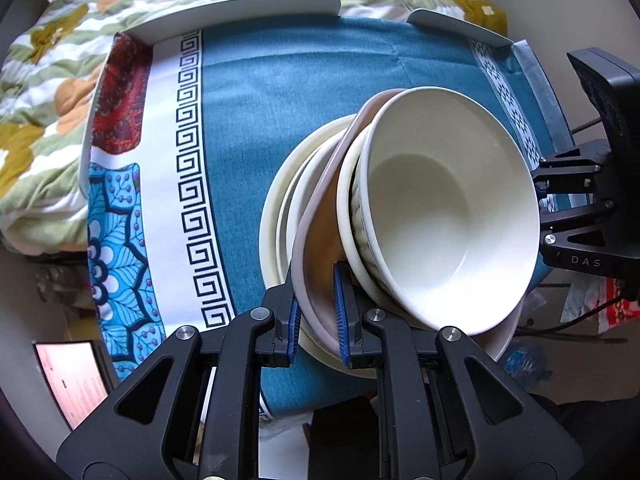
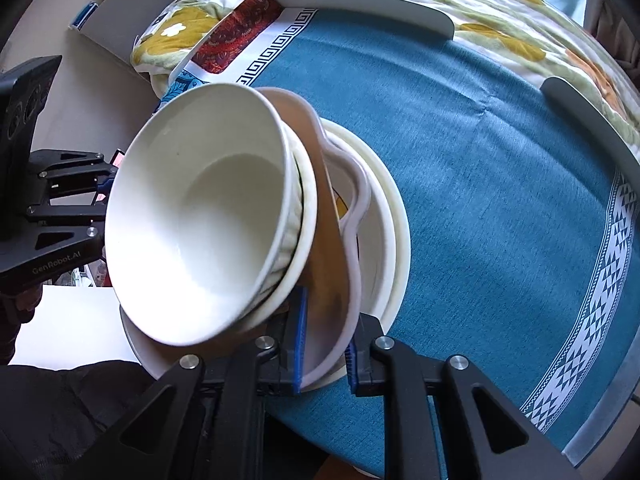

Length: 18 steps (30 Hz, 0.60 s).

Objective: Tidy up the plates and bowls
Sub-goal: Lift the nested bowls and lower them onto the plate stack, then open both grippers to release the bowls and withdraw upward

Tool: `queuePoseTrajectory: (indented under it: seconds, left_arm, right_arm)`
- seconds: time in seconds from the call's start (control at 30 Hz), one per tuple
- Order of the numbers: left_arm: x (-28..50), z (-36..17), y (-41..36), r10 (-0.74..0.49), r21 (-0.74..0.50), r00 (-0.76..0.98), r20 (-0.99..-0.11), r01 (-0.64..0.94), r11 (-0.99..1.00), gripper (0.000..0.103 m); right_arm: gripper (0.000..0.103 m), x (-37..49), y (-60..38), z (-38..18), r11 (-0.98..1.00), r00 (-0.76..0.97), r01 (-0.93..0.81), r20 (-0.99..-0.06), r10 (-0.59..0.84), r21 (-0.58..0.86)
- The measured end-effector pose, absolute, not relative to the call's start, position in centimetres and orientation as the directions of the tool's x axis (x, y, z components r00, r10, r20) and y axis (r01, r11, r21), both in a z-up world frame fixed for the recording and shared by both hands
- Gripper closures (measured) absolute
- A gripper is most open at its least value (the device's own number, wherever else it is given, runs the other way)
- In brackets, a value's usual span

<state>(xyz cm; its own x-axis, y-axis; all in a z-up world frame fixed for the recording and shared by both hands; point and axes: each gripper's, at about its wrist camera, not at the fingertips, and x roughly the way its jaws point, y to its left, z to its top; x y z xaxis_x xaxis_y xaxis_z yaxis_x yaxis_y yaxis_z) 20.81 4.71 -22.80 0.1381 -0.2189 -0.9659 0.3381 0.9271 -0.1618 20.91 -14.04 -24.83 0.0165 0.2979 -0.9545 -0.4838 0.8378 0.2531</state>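
Note:
A pinkish dish (image 1: 322,224) (image 2: 326,268) with a brown inside carries two nested bowls: a plain white bowl (image 1: 440,208) (image 2: 200,216) inside a bowl with a patterned outside (image 1: 360,220) (image 2: 294,216). My left gripper (image 1: 318,316) is shut on the dish's near rim, blue pads on both sides of it. My right gripper (image 2: 326,348) is shut on the opposite rim. The loaded dish hangs tilted just over a pile of cream plates (image 1: 276,200) (image 2: 402,236) on the blue tablecloth (image 1: 260,120) (image 2: 500,200). Whether it touches them I cannot tell.
The cloth lies on a tray-like table with raised white rims (image 1: 260,4) (image 2: 360,0). A floral quilt (image 1: 48,80) (image 2: 500,0) lies behind it. A lit screen (image 1: 68,380) stands below the table's left edge. The cloth left and beyond the plates is bare.

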Motion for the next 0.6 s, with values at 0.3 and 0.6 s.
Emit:
queuePoseTrajectory:
  seconds: [0.3, 0.6]
  left_arm:
    - [20.7, -21.6, 5.5, -0.204, -0.143, 0.124, -0.971, 0.384, 0.912, 0.083]
    - [18.1, -14.5, 7.3, -0.201, -0.086, 0.255, -0.946, 0.401, 0.912, 0.082]
  right_arm:
    - [0.083, 20.6, -14.1, -24.2, 0.849, 0.032, -0.477, -0.961, 0.276, 0.228]
    - [0.082, 18.5, -16.7, -18.7, 0.894, 0.175, -0.409, -0.946, 0.272, 0.182]
